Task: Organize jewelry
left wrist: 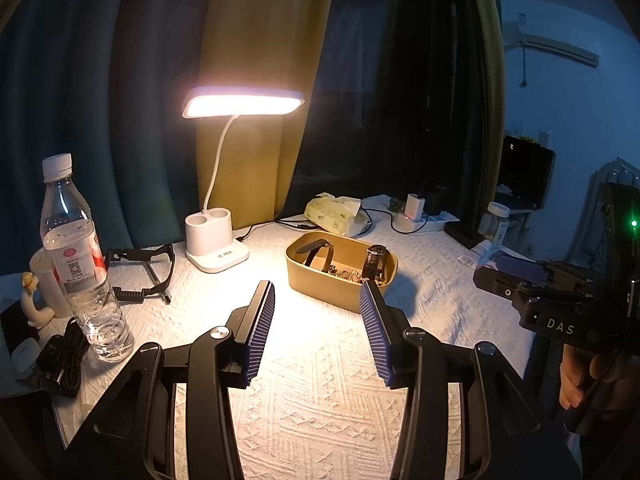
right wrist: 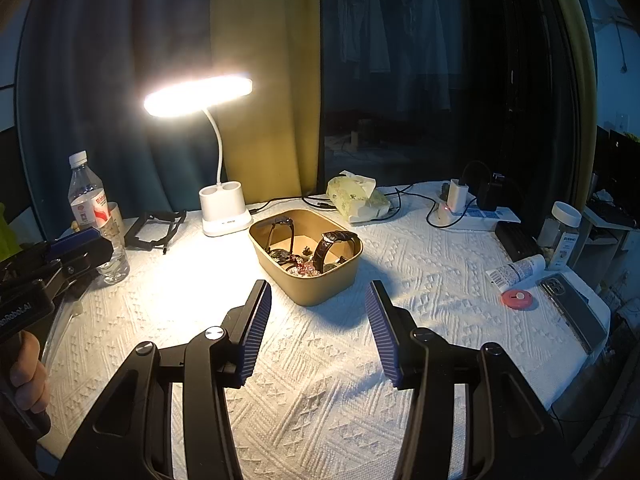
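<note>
both grippers hover spread wide and hold nothing. the tan box (right wrist: 308, 256) with watches and beads stands on the white cloth (right wrist: 320, 380), straight ahead of the right gripper (right wrist: 318, 328) and a little right of the left gripper (left wrist: 316, 328); its long axis runs diagonally, and both seem equally near.

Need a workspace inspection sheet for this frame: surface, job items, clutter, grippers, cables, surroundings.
Surface: white textured tablecloth, lit by desk lamp.
Job's things: tan tray holding two strap watches and small jewelry pieces.
Clutter: water bottle, tissue pack, phone, white-lidded jar, tube, small round pink item.
Grippers: left gripper open, empty; right gripper open, empty; both short of the tray.
Cables: black cords behind the tray, running to power strip.
Surroundings: dark window, teal and yellow curtains.
</note>
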